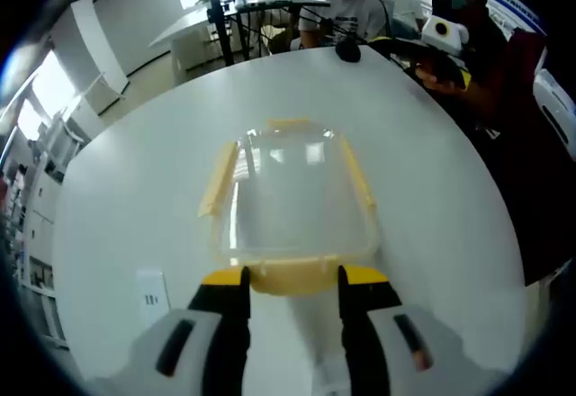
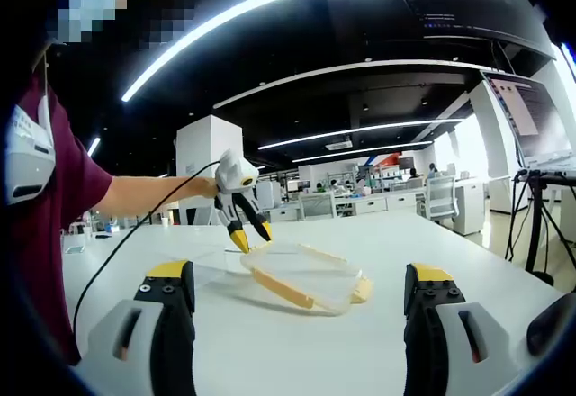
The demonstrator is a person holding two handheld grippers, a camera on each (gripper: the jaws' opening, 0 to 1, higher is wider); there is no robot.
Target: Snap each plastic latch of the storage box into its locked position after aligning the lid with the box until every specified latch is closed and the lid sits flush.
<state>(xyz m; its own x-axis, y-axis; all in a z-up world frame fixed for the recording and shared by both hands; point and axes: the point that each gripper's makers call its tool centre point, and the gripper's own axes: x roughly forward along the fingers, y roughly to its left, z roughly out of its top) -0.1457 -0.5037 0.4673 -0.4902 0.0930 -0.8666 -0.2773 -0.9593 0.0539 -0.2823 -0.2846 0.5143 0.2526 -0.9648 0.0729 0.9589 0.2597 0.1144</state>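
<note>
Clear storage box [image 1: 292, 198] with yellow latches rests mid white table [image 1: 135, 207]. Left gripper [image 1: 292, 281] nearer, jaws parted, straddling near-end latch [image 1: 292, 276]; box long axis runs straight ahead. Right gripper [image 2: 301, 290] spread wide, well short of box, holding nothing.

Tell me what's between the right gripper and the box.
Bare white table. In the right gripper view, nothing lies between the right gripper and the box.
</note>
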